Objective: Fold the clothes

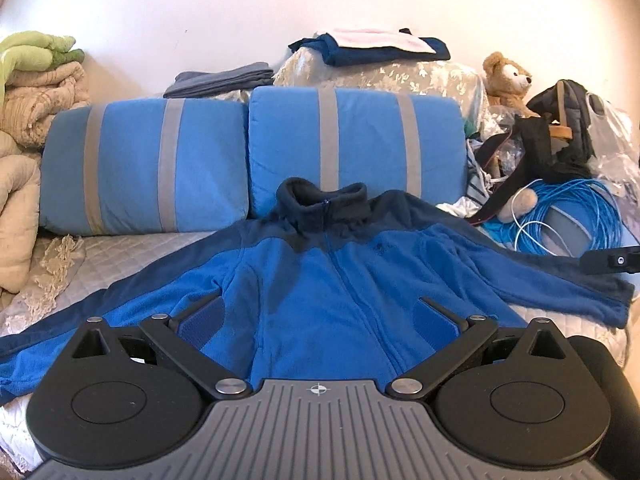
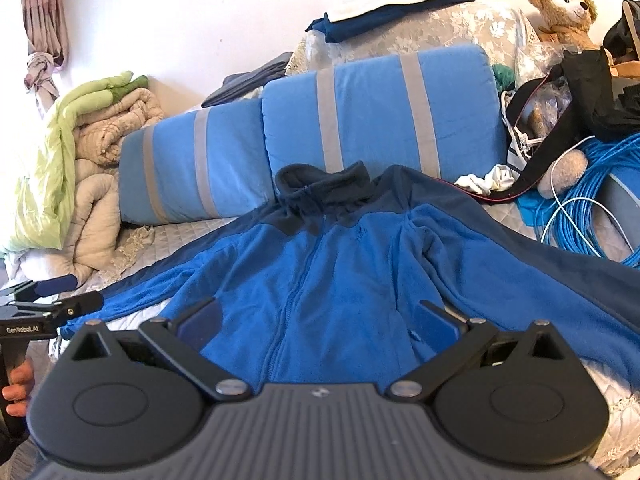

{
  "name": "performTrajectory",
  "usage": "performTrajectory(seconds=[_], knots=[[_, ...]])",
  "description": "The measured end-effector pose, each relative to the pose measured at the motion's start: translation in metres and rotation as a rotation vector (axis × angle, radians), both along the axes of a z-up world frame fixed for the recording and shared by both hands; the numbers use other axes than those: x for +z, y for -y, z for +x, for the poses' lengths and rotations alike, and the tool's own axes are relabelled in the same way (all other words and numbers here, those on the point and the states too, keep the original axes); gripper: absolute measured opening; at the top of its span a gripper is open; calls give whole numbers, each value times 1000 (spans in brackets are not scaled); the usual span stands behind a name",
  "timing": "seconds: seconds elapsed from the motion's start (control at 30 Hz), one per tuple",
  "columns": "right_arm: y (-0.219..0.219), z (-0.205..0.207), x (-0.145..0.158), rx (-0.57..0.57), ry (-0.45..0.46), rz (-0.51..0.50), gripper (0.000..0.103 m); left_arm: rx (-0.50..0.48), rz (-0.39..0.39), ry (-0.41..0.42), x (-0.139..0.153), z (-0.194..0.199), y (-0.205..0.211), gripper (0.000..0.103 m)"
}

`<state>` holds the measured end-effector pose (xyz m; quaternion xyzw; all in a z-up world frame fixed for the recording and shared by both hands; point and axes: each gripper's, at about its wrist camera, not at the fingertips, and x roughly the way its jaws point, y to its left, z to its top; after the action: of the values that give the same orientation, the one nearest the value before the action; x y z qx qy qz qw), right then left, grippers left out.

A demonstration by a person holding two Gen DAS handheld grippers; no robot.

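Left wrist view: blue fleece jacket point(image 1: 320, 280) spread flat, front up, on quilted sofa seat point(image 1: 132, 256), collar against striped blue cushions point(image 1: 352, 140). Left gripper point(image 1: 320, 312) fingers spread wide above hem, holding nothing. Right gripper point(image 2: 318, 314) likewise spread, empty, over jacket's lower front

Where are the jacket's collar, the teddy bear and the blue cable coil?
jacket collar point(image 1: 323, 196), left wrist view, front of the dark collar.
teddy bear point(image 2: 566, 2), right wrist view, its face.
blue cable coil point(image 1: 576, 212), left wrist view, the looped strands.
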<state>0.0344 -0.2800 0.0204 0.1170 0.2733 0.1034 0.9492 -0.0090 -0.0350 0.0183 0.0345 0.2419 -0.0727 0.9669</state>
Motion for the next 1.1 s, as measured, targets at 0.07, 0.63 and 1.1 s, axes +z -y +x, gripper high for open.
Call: performTrajectory(seconds=[0.07, 0.63, 1.1], knots=[[0, -3, -2, -3, -4, -1, 103, 1, 1, -7, -1, 1, -2, 103], [7, -5, -6, -24, -21, -11, 103, -38, -18, -49, -4, 5, -2, 102], [44, -4, -15, -151, -85, -69, 103, -51, -27, -87, -6, 13, 15, 102]])
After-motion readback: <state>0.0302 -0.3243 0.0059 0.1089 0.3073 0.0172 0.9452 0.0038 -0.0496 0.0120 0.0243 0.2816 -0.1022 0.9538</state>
